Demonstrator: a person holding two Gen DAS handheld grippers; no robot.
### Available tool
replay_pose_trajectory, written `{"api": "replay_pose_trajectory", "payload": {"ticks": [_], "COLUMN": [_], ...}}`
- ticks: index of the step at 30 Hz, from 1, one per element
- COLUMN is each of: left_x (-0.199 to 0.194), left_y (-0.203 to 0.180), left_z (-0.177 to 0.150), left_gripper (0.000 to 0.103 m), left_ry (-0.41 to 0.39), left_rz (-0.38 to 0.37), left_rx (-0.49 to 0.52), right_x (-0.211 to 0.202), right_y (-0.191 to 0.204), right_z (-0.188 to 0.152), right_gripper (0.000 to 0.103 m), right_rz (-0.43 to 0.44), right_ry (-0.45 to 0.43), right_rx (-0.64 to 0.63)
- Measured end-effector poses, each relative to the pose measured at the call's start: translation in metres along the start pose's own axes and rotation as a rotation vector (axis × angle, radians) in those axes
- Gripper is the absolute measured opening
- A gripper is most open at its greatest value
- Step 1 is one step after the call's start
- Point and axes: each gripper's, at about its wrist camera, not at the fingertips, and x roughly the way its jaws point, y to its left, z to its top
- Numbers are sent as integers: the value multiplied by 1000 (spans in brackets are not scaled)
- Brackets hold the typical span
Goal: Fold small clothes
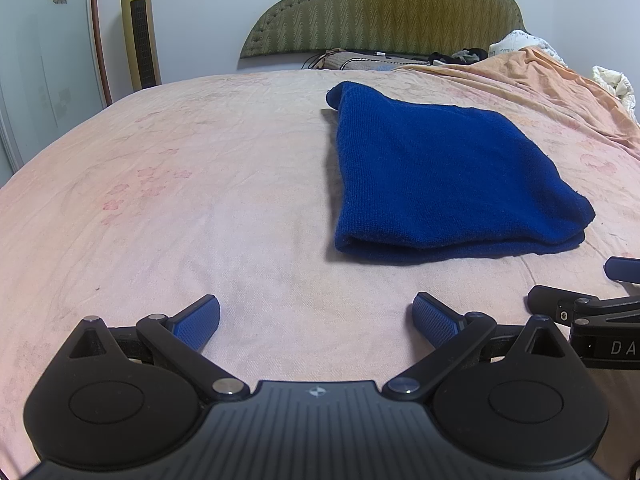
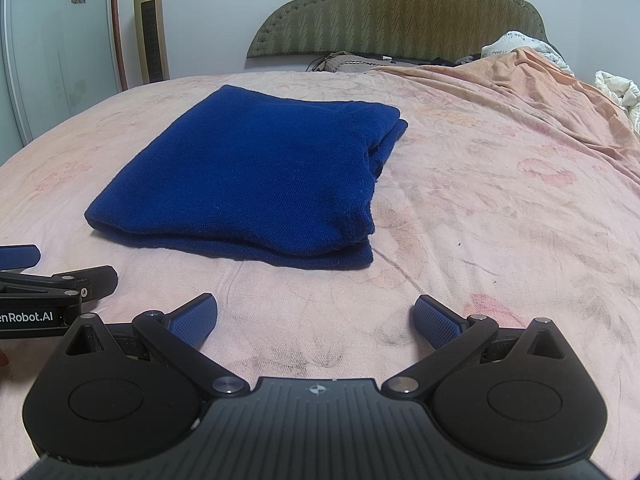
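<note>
A dark blue knit garment [image 1: 444,176] lies folded into a flat rectangle on the pink bedsheet [image 1: 200,200]. In the right wrist view the garment [image 2: 260,176] sits ahead and to the left. My left gripper [image 1: 316,320] is open and empty, a short way in front of the garment's near left corner. My right gripper [image 2: 316,320] is open and empty, just in front of the garment's near right corner. Each gripper shows at the edge of the other's view: the right one [image 1: 592,300] and the left one [image 2: 48,280].
A green padded headboard [image 1: 384,8] stands at the far end. A crumpled orange blanket [image 2: 540,80] and white bedding [image 2: 616,88] lie at the far right. A gold tower fan [image 1: 140,24] and a wardrobe door [image 1: 40,60] stand at the far left.
</note>
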Motion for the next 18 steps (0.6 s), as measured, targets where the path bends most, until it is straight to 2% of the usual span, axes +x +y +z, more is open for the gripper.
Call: {"api": "replay_pose_trajectory", "payload": {"ticks": [18], "left_x": [-1], "left_y": [0], "left_z": [0], "left_gripper": [103], "left_ry": [0], "left_rz": [0], "left_rx": [1], "right_x": [1], "right_y": [0], "right_z": [-1], "right_gripper": [103], "right_rz": [1], "right_ry": [0], "right_rx": [1]}}
